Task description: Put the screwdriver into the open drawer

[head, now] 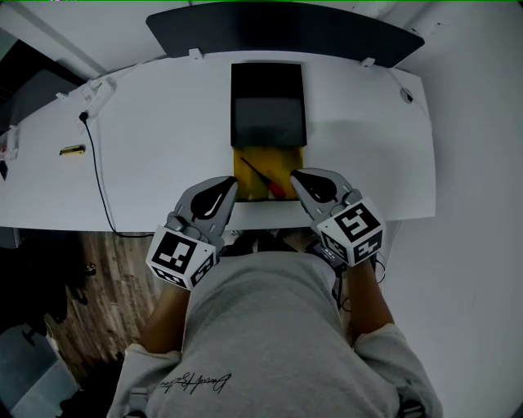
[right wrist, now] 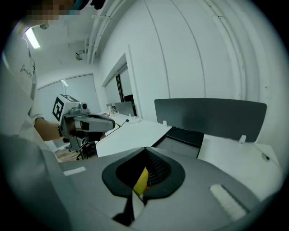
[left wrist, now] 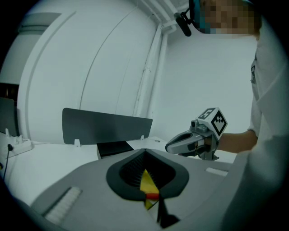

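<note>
A screwdriver point(head: 265, 179) with a red handle and dark shaft lies diagonally on a yellow mat point(head: 249, 184) near the front edge of the white desk point(head: 155, 139). Just behind the mat stands a black drawer unit with its drawer point(head: 268, 121) open, showing a grey inside. My left gripper point(head: 230, 184) hovers at the mat's left side and my right gripper point(head: 297, 175) at its right side, both shut and holding nothing. In the left gripper view, yellow mat point(left wrist: 146, 182) and a bit of red handle point(left wrist: 152, 196) show through the gap of the shut left gripper point(left wrist: 145, 154). The right gripper point(right wrist: 145, 150) looks the same.
A dark curved panel point(head: 286, 24) stands along the desk's back edge. A black cable point(head: 100, 175) runs down the desk's left part, with a small yellow object point(head: 72, 149) beside it. White clips point(head: 94, 94) sit at the back left. Wood floor point(head: 90, 277) lies below.
</note>
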A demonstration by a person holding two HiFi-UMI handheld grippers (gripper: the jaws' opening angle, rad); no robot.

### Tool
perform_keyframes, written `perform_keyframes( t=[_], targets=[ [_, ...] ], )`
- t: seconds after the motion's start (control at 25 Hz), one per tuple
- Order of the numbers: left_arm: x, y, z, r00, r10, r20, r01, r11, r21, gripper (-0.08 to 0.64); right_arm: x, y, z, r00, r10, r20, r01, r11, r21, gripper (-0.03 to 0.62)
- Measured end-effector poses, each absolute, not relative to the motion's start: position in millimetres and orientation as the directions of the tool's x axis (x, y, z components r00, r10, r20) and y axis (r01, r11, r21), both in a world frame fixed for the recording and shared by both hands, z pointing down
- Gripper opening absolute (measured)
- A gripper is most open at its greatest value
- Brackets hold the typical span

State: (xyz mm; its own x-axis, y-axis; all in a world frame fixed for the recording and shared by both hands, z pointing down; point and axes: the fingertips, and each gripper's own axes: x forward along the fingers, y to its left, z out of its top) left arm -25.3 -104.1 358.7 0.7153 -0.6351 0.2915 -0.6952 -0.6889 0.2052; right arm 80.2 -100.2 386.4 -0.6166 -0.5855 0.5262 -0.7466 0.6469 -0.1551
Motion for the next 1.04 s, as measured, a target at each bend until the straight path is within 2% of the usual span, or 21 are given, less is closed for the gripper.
perform_keyframes(
  t=[1.04],
  targets=[
    [-25.9, -110.6, 350.7, 0.712, -0.636, 0.296, -0.695, -0.698, 0.172, 0.000, 70.4, -99.1, 392.2, -0.639, -0.540, 0.547, -0.716, 0.677, -0.169, 0.012]
  ],
)
